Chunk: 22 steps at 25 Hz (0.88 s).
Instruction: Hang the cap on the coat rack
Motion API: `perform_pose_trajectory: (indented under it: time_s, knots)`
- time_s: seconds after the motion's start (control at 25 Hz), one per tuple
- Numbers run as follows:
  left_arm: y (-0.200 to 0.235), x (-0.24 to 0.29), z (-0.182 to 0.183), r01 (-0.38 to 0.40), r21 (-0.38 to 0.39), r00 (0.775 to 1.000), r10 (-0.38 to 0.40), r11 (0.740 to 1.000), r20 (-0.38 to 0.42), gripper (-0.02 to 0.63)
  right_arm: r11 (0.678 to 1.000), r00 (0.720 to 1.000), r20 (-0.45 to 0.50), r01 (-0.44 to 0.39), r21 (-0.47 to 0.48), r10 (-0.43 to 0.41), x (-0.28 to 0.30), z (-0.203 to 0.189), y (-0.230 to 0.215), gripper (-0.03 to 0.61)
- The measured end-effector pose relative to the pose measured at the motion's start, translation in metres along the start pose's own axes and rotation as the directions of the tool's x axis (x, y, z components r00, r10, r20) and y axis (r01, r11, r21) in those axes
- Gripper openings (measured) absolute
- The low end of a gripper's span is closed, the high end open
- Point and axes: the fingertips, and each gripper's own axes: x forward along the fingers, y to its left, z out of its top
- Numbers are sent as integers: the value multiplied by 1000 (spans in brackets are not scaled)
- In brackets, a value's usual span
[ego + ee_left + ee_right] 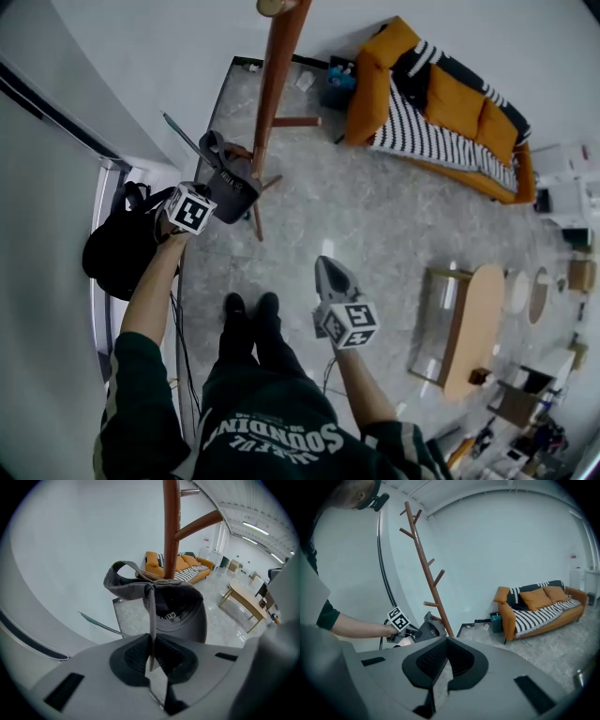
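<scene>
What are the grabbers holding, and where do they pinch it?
The left gripper pinches the grey cap by a thin edge, probably its brim. The right gripper holds nothing.

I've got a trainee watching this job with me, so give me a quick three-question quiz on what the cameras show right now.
1. True or false: the right gripper holds the cap.
2. What is the cap closest to? A) the coat rack B) a table C) a door
3. Fill in: the sofa is ___ with a striped cover.

Key: 1 false. The left gripper is shut on the cap, and the right gripper is shut with nothing in it. 2 A. 3 orange.
</scene>
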Motion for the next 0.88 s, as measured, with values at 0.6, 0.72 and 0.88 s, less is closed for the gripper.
perform_pose_trajectory:
  time_s: [0.6, 0.72, 0.88]
  knots:
    - [1, 25, 1, 7, 68, 1000, -5, 998, -29, 15, 999, 999, -7, 34, 17, -34, -3, -6, -1, -2]
    - [1, 29, -3, -6, 64, 1000, 8, 998, -20, 16, 999, 999, -5, 40, 13, -39, -5, -8, -2, -2]
    - [2, 35, -12, -18, 22, 1000, 19, 1000, -20, 65, 999, 999, -10, 40, 22, -39, -7, -10, 0, -2]
